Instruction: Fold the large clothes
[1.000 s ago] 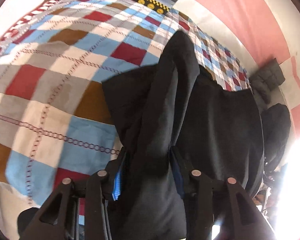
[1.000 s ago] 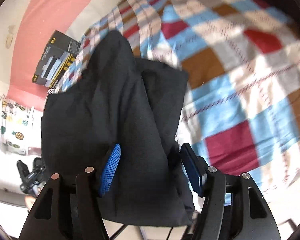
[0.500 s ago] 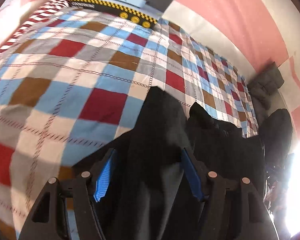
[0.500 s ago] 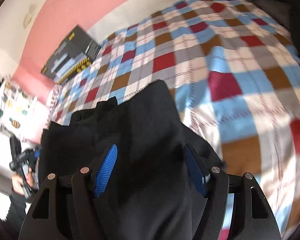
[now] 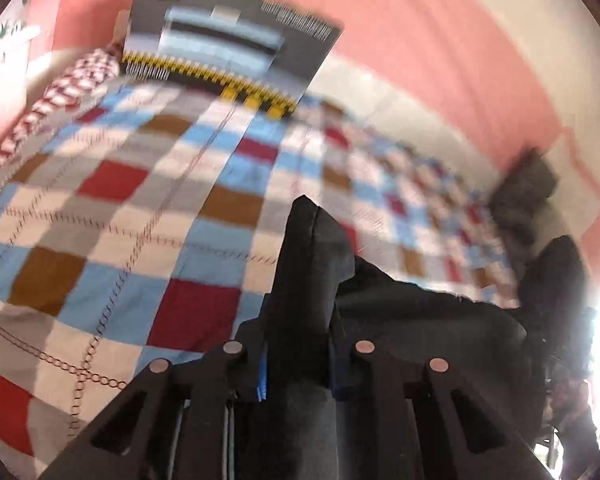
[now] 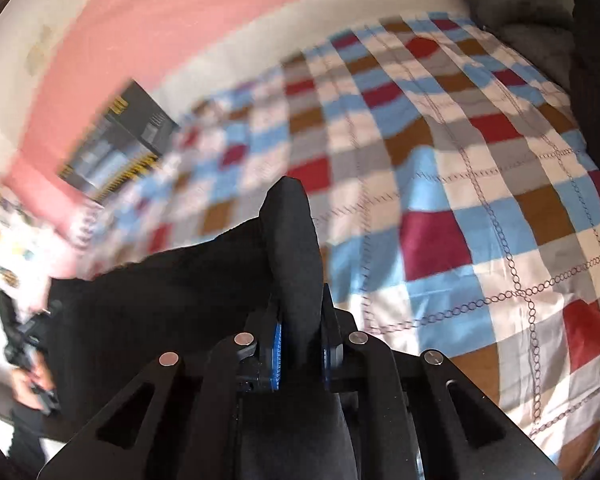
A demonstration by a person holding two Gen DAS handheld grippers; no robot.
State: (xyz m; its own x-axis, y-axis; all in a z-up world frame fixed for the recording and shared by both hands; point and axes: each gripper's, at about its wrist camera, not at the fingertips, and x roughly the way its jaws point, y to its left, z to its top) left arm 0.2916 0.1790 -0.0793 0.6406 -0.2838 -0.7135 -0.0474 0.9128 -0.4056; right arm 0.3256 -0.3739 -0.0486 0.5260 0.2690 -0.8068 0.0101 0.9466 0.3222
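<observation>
Left gripper: jaws were clenched on a bunched edge of the black garment, fabric standing up as a ridge between the blue pads. The rest of the cloth trailed off to my right, toward the other gripper, sagging low over the checkered bedspread. I couldn't tell whether it touched. My read: I had it pinched at one corner so the edge stayed taut between both hands.

Middle: the bedspread ahead was bare as far as the dark printed box leaning on the pink wall. That looked like the landing zone for the fold.

Right gripper: jaws also clamped on the same black garment, a rounded fold poking up past the pads. The cloth ran left from there, matching the other view. A grey bundle sat at the far edge of the bed, well apart.

Both views were motion-blurred, so fine edges were unclear. Judgement: mid-carry, garment lifted by two corners, fold not yet laid down.
</observation>
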